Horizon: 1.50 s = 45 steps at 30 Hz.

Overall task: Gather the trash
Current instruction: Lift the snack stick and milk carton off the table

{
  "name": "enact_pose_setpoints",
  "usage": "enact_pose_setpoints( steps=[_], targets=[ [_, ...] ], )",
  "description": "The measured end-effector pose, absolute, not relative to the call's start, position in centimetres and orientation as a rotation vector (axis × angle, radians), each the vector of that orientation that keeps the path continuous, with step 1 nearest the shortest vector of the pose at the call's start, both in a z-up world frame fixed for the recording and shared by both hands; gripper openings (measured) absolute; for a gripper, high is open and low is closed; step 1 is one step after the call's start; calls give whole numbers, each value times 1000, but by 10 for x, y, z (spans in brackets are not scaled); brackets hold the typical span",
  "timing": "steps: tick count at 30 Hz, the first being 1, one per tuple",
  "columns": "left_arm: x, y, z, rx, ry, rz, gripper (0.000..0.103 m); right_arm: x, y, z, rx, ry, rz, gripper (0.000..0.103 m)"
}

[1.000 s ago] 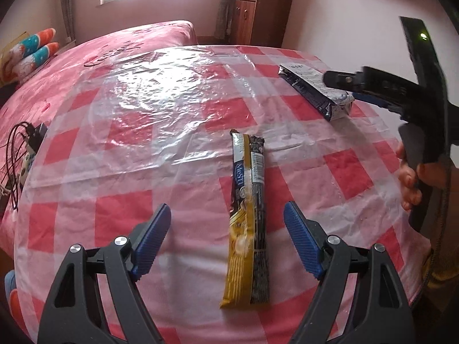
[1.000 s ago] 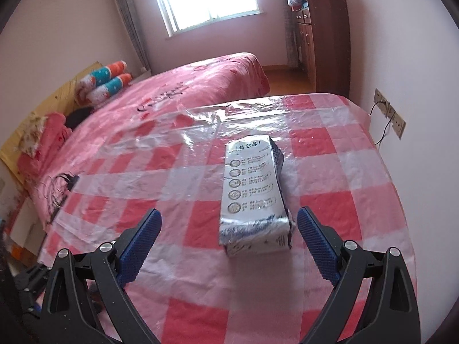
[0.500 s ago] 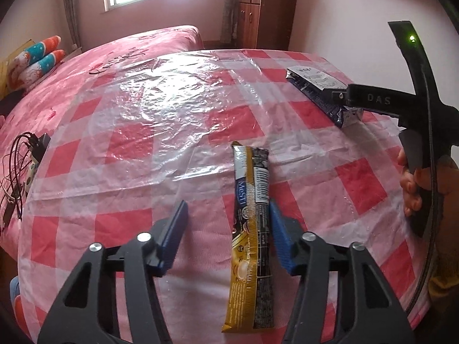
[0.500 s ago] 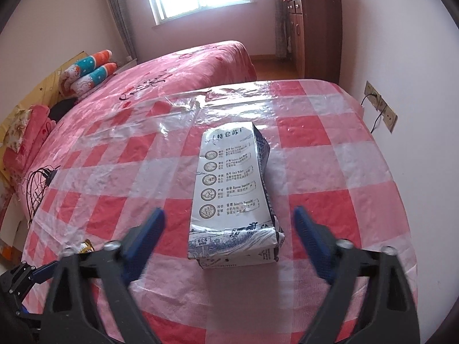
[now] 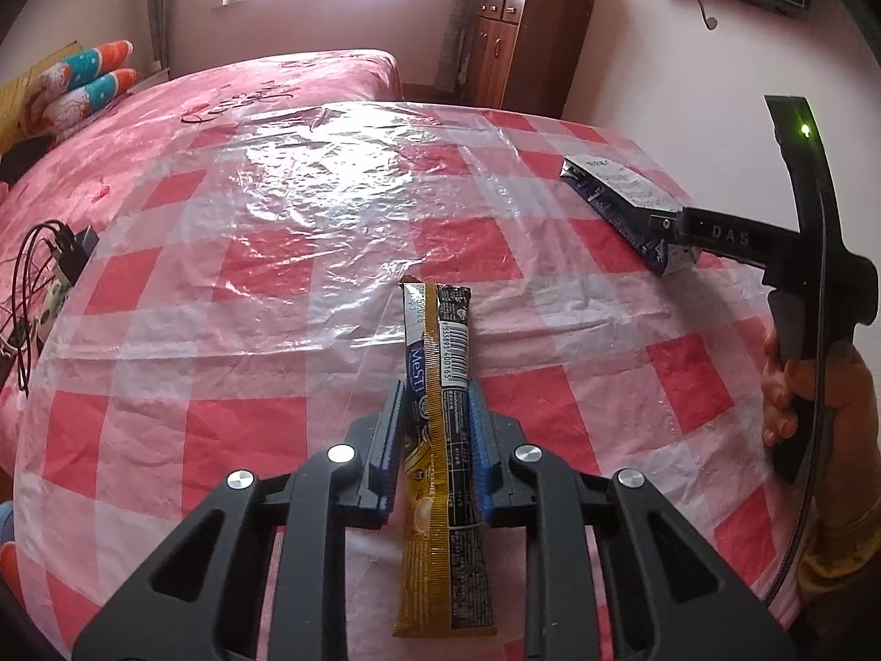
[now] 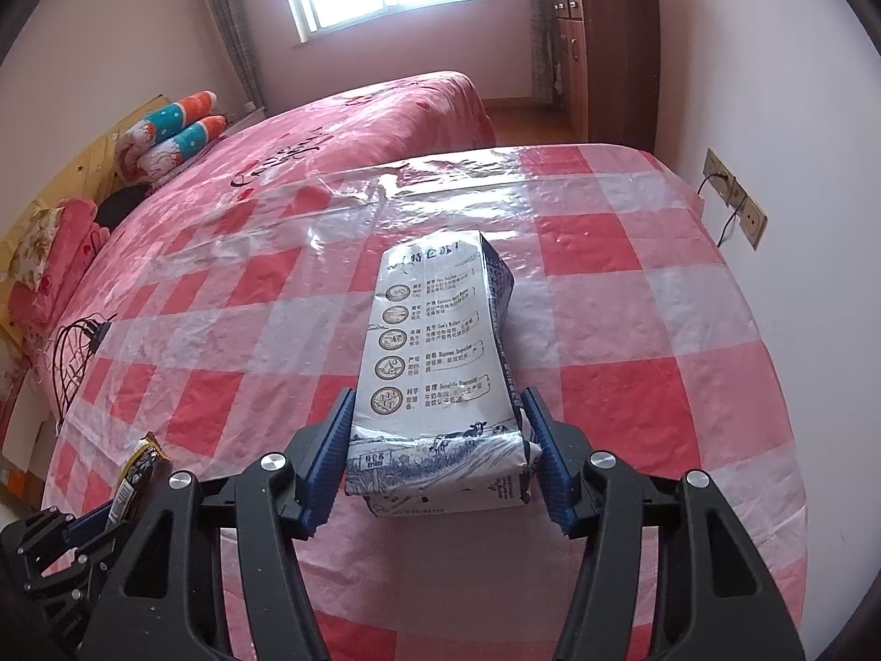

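A long gold and black snack wrapper (image 5: 443, 413) lies on the pink checked table. My left gripper (image 5: 436, 413) is shut on the wrapper, its blue pads (image 5: 392, 429) pressed against both long sides. A flattened white and blue milk carton (image 6: 440, 369) lies near the table's right side. My right gripper (image 6: 438, 418) is shut on the carton's near end, blue pads (image 6: 335, 440) touching both sides. The carton (image 5: 622, 204) and the right gripper's body show at the right of the left wrist view. The wrapper's end (image 6: 137, 462) shows low left in the right wrist view.
The table (image 5: 275, 253) has a red and white checked cloth under clear plastic. A pink bed (image 6: 341, 126) stands behind it, with pillows at its left. A wooden cabinet (image 5: 523, 55) is at the back. Black cables (image 5: 38, 275) lie off the table's left edge. Wall sockets (image 6: 738, 198) are at the right.
Both grippers have moved forward and closed. The left one went from wide open to shut on the wrapper. The right one went from open to shut on the carton.
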<state>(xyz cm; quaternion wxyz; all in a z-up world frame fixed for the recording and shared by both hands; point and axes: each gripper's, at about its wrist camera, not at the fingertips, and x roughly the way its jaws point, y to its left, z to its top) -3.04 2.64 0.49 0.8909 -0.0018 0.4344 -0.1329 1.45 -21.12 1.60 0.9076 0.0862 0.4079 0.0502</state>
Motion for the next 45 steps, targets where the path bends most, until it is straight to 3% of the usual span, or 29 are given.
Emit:
enact_pose_setpoints(
  steps=[45],
  targets=[
    [-90, 128, 13, -134, 862, -187, 21, -114, -103, 39, 219, 829, 374, 60]
  ],
)
